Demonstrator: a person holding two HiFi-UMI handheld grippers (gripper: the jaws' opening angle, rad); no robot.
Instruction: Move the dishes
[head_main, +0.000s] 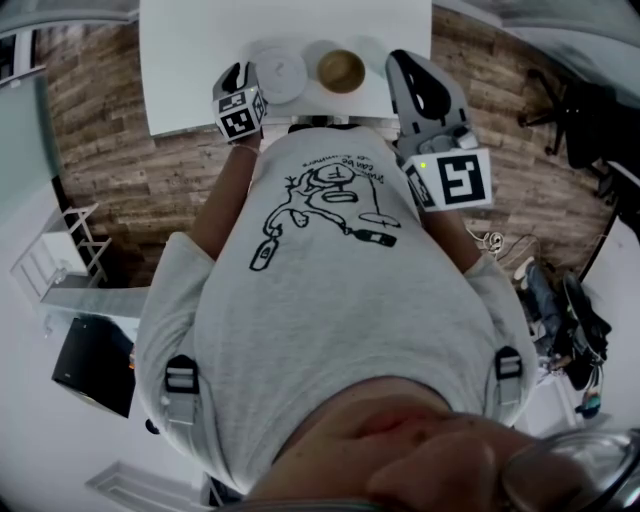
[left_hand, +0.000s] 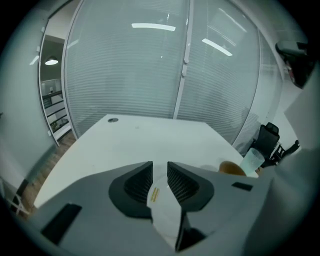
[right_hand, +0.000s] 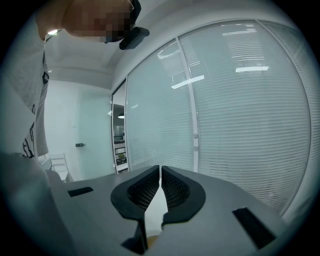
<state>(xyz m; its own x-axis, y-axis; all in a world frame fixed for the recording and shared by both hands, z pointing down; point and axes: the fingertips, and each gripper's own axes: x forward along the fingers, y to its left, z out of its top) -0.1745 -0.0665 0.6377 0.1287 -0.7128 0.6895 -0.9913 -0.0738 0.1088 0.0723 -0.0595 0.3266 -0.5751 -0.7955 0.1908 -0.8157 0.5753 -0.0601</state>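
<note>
A white bowl and a brown bowl sit side by side at the near edge of the white table. My left gripper is at the white bowl's left rim. In the left gripper view its jaws stand narrowly apart with the bowl's white wall, marked by a small yellow label, pinched between them. The brown bowl lies just to its right. My right gripper is held above the table's near edge, right of the brown bowl, jaws shut and holding nothing.
A clear plastic cup stands beside the brown bowl. A glass wall with blinds runs behind the table. Black office chairs stand on the wooden floor to the right. My torso in a grey shirt presses against the table's near edge.
</note>
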